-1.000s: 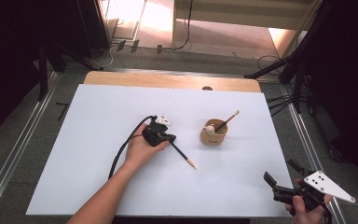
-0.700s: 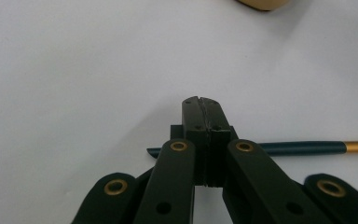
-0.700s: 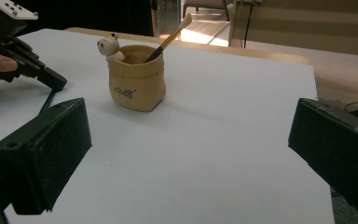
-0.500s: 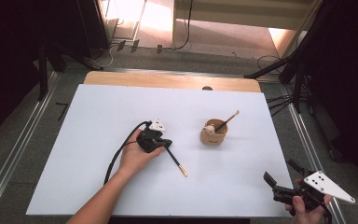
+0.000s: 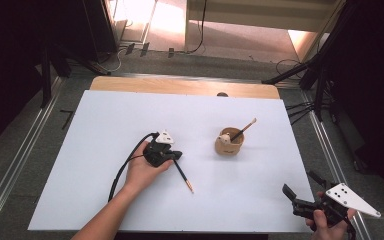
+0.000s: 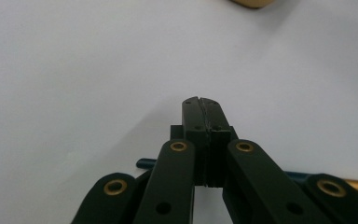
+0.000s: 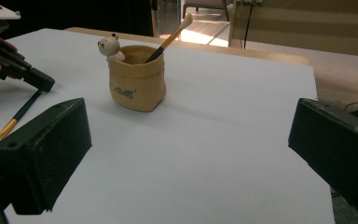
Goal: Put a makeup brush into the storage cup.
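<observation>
Left gripper (image 5: 176, 156) jaws together, right gripper (image 5: 300, 189) jaws apart; two brushes, one pot (image 5: 229, 145).

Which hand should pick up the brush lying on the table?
Left, probably. The left gripper sits right over the dark end of the loose brush, jaws closed. The right gripper is open but far off at the table's near right corner, past the pot.

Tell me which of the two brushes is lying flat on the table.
The dark-handled brush beside the left gripper lies flat. The other brush stands tilted in the tan holder.
</observation>
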